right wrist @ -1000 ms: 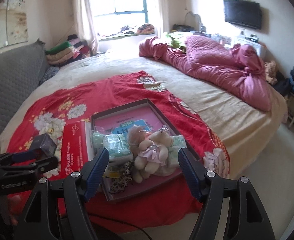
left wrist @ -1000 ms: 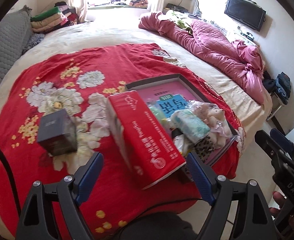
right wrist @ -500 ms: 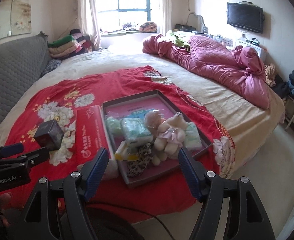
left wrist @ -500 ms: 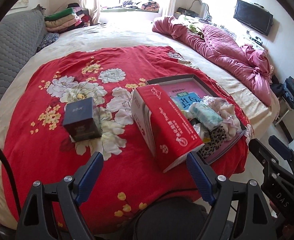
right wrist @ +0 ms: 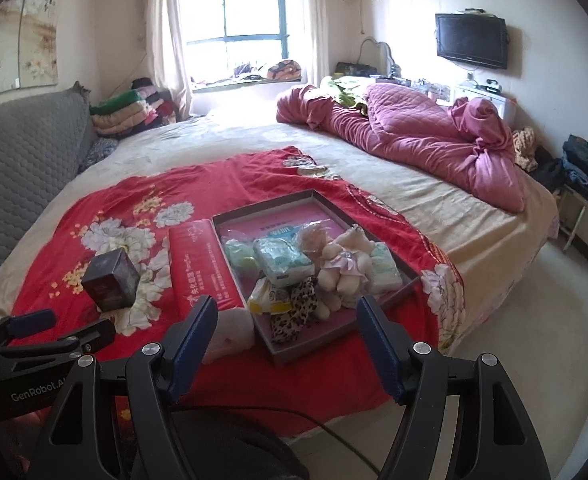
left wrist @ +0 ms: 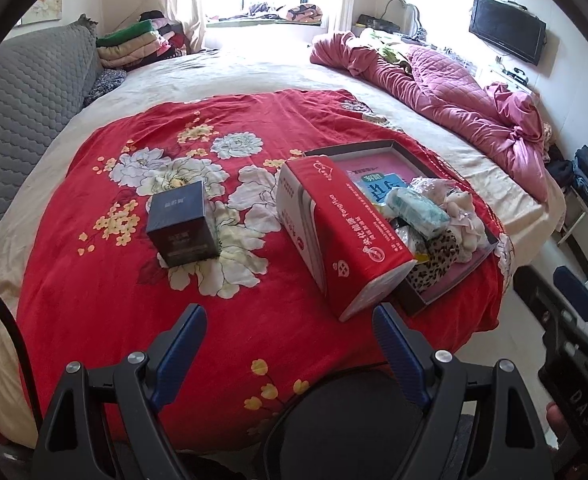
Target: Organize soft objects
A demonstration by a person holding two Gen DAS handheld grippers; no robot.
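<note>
A shallow grey tray [right wrist: 408, 278] with a pink floor lies on the red flowered blanket [left wrist: 134, 304] near the bed's front edge. Inside it sit a small plush bear [right wrist: 344, 266], tissue packs [right wrist: 280, 258], a leopard-print cloth [right wrist: 294, 316] and a yellow-white packet [right wrist: 266, 294]. A red tissue box [left wrist: 346, 232] lies against the tray's left side, and a dark cube box [left wrist: 184, 226] stands further left. My left gripper [left wrist: 290, 338] hangs open in front of the red box, holding nothing. My right gripper [right wrist: 286, 330] is open and empty in front of the tray.
A crumpled pink quilt [right wrist: 422, 140] lies along the bed's right side. Folded blankets [right wrist: 130, 110] are stacked at the far left by a grey padded headboard [right wrist: 22, 152]. A television [right wrist: 472, 46] hangs on the right wall. Floor runs along the bed's right.
Both grippers have drawn back from the bed, so the boxes and tray look smaller and farther. Nothing on the blanket has moved; both grippers stay open.
</note>
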